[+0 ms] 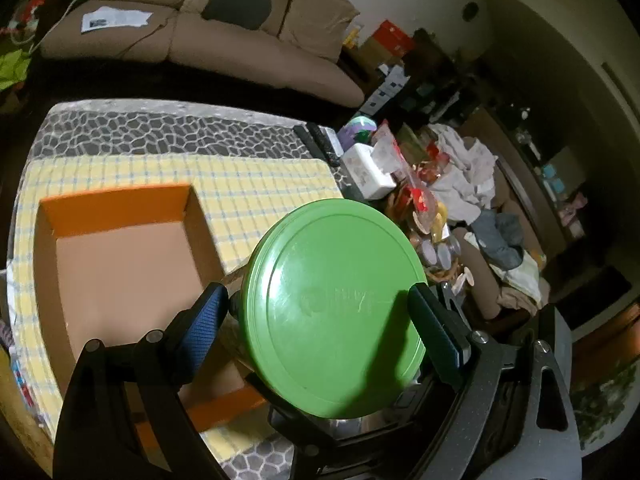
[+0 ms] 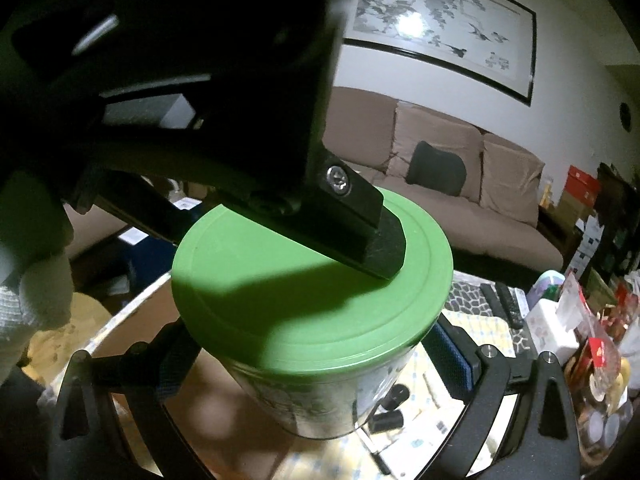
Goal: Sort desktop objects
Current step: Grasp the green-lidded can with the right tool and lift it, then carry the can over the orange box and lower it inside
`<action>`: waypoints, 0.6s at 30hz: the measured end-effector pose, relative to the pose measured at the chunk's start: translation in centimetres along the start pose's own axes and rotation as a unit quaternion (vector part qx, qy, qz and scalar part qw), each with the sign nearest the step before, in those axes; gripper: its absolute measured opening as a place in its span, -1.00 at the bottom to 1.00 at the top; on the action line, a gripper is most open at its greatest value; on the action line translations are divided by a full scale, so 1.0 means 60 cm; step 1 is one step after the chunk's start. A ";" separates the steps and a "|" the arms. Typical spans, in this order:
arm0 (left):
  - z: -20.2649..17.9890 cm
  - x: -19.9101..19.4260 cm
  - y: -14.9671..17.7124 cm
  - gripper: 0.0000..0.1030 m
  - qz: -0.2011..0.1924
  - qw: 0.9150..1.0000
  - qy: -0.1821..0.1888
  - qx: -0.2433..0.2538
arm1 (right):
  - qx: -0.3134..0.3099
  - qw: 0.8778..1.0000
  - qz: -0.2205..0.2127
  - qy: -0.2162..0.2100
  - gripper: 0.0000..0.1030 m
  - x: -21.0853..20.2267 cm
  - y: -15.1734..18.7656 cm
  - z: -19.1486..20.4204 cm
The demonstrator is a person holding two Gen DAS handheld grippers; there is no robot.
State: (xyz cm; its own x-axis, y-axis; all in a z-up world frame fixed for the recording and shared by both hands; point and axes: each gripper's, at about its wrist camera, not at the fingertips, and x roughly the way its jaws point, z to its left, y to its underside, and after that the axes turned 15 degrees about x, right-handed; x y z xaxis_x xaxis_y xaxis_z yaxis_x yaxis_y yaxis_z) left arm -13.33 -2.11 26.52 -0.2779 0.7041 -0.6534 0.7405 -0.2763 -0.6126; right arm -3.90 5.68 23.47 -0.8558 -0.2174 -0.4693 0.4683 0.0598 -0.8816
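A metal can with a green plastic lid (image 1: 336, 308) hangs tilted above the table, beside the near right corner of an open orange-walled cardboard box (image 1: 116, 208). My left gripper (image 1: 316, 296) is shut on the can, one blue pad at its left side and the other finger at the lid's right edge. In the right wrist view the same can (image 2: 312, 392) sits between the pads of my right gripper (image 2: 310, 332), which press on its printed wall. One of the left gripper's fingers (image 2: 360, 224) crosses over the lid there.
The box lies on a yellow checked cloth (image 1: 264, 184) over a pebble-patterned table cover (image 1: 160, 132). Remote controls (image 1: 320, 144), a white tissue box (image 1: 368, 168) and snack packets (image 1: 416, 196) crowd the right side. Small black cylinders (image 2: 386, 420) lie below the can. A brown sofa (image 1: 200, 40) stands behind.
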 end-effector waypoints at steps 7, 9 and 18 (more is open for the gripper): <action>0.045 0.007 0.069 0.74 0.007 0.999 0.001 -0.046 | 0.026 0.998 0.047 -0.031 0.96 0.022 0.041 0.013; 0.057 0.010 0.092 0.74 0.011 0.998 0.001 -0.055 | 0.035 0.997 0.061 -0.040 0.96 0.029 0.055 0.022; 0.111 0.040 0.122 0.74 0.022 0.995 0.018 -0.097 | 0.086 0.987 0.118 -0.061 0.96 0.083 0.086 0.019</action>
State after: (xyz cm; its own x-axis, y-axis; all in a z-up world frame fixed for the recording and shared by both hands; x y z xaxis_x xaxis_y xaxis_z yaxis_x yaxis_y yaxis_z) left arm -12.63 -6.81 17.49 -0.2242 0.7178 -0.6592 0.8561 -0.1781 -0.4851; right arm -5.50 3.82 16.62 -0.6906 -0.3340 -0.6415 0.6906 -0.0413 -0.7220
